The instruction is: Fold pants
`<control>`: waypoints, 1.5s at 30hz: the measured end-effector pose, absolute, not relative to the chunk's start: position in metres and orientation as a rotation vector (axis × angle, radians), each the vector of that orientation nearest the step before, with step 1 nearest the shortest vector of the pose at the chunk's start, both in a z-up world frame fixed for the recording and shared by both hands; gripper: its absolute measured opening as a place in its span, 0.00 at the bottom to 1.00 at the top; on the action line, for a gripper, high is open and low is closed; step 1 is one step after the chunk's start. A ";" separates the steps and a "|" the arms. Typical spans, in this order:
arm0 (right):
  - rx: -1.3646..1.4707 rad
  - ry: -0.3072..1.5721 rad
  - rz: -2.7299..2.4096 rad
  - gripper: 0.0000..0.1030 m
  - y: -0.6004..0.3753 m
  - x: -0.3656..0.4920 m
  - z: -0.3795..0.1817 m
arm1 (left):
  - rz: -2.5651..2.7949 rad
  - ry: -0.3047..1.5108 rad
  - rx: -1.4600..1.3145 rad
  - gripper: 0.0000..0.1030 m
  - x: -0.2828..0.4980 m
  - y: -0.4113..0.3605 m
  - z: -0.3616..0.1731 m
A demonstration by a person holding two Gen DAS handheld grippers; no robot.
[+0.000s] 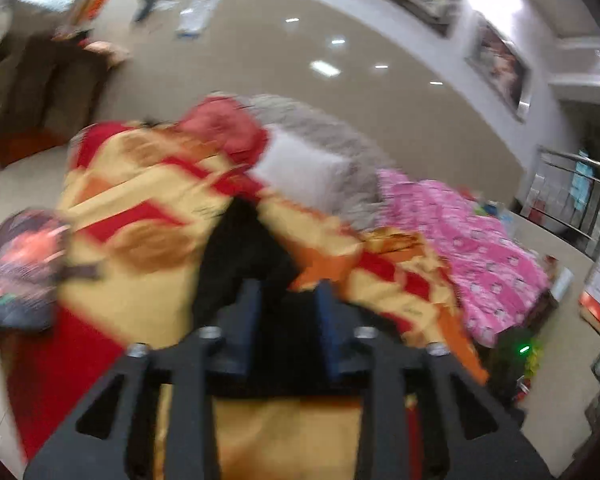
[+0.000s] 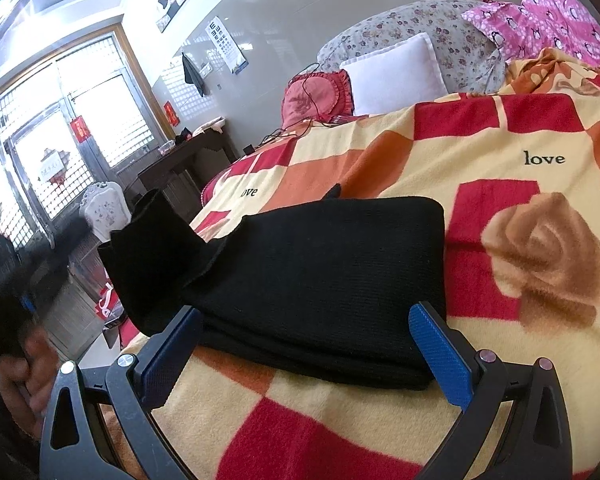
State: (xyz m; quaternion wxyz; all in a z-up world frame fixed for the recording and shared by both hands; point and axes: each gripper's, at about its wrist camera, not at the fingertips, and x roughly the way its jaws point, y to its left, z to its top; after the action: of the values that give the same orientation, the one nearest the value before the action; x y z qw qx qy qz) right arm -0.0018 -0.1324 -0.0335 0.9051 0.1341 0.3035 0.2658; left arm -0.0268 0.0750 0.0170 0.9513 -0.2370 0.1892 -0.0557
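Black pants (image 2: 320,280) lie folded into a compact stack on the patterned blanket (image 2: 500,152), near its front edge, w/ one loose end (image 2: 152,248) sticking up and hanging off the left side toward the floor. Right gripper (image 2: 312,356) sits low at the stack's near edge, blue pads (image 2: 440,356) wide apart, one either side of the fold, not pressing on cloth; judging by that, it's placed to steady or square the stack rather than carry it. In the left wrist view everything is smeared by motion blur: left gripper (image 1: 288,304) has its fingers (image 1: 246,320) partly apart w/ black cloth showing between and beyond them, but can't tell if the pads are pinching it or just framing it. A person's hand (image 2: 24,364) shows blurred at the far left of the right wrist view, close to that loose end, so prob. the left side is working the flap that still needs tucking over. Fold looks nearly done; the dangling end is what's left. Readable writing: "love" in black on the blanket, clearly at upper right, and again farther left, partly cut off. An eye chart (image 2: 228,44) hangs on the wall, letters too small to read.
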 end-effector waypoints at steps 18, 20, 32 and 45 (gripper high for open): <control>0.278 0.626 0.545 1.00 -0.133 -0.001 -0.033 | -0.020 0.508 -1.118 0.78 -0.027 0.163 -0.075; 0.279 0.626 0.545 1.00 -0.133 -0.001 -0.033 | -0.016 0.503 -1.157 0.83 -0.024 0.164 -0.074; 0.286 0.624 0.547 1.00 -0.134 0.001 -0.033 | 0.001 0.458 -1.391 0.87 0.012 0.153 -0.080; 0.302 0.619 0.555 1.00 -0.135 -0.001 -0.034 | 0.041 0.468 -1.268 0.54 0.015 0.157 -0.081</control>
State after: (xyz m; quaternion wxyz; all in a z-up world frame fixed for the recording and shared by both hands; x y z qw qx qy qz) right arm -0.0009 -0.1351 -0.0337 0.9038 0.1463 0.2993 0.2686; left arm 0.0151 0.1571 -0.0814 0.7801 -0.5867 0.2167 0.0188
